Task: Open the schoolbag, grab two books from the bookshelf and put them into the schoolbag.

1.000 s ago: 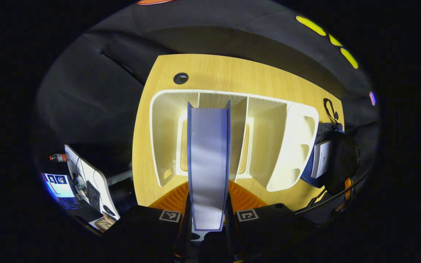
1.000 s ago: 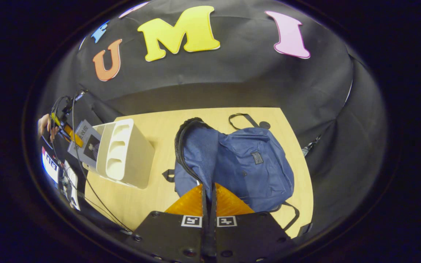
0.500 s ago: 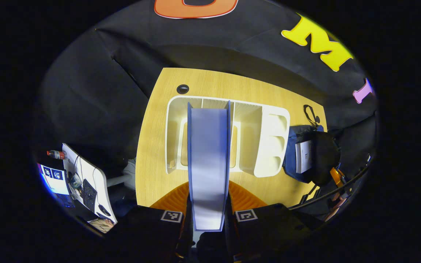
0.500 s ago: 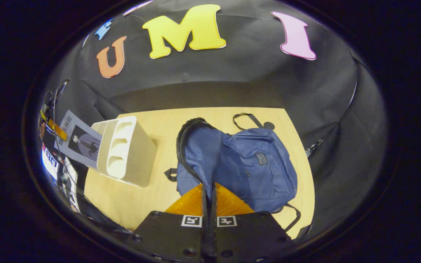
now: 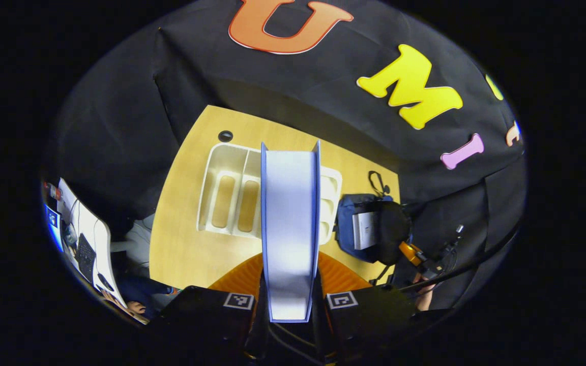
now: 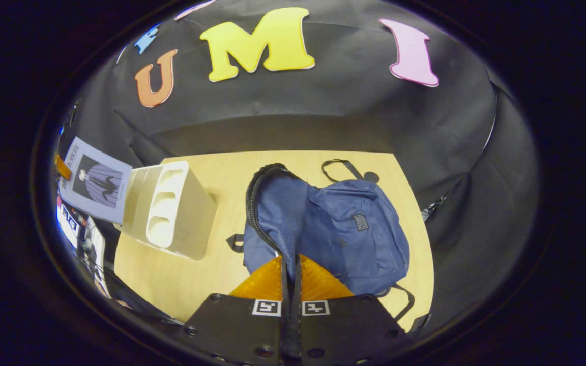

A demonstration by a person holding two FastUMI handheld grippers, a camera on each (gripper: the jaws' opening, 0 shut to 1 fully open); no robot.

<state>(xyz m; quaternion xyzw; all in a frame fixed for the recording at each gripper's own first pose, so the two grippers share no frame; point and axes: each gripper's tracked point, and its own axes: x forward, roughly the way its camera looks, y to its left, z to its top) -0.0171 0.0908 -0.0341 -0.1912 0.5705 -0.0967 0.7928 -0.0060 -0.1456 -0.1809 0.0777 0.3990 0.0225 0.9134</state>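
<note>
My left gripper (image 5: 290, 269) is shut on a book (image 5: 290, 223), seen edge-on with white pages between blue covers, held high above the white bookshelf (image 5: 227, 195). In the right gripper view that book (image 6: 94, 180) hangs up and left of the bookshelf (image 6: 171, 211), showing a pale blue cover with a dark figure. The blue schoolbag (image 6: 344, 229) lies on the table. My right gripper (image 6: 290, 262) is shut on its black zip edge (image 6: 250, 203) and holds the flap up. In the left gripper view the schoolbag (image 5: 346, 226) gapes with a white book (image 5: 364, 231) inside.
The wooden table (image 6: 211, 284) has a round cable hole (image 5: 225, 135) behind the bookshelf. A strap loop (image 6: 339, 165) lies beyond the bag. A white side desk with a keyboard (image 5: 87, 244) stands off the table's left edge. A hand (image 5: 422, 300) holds the right gripper.
My left gripper has risen with the book, away from the shelf, which now looks smaller and farther below. My right gripper has stayed on the bag's zip edge.
</note>
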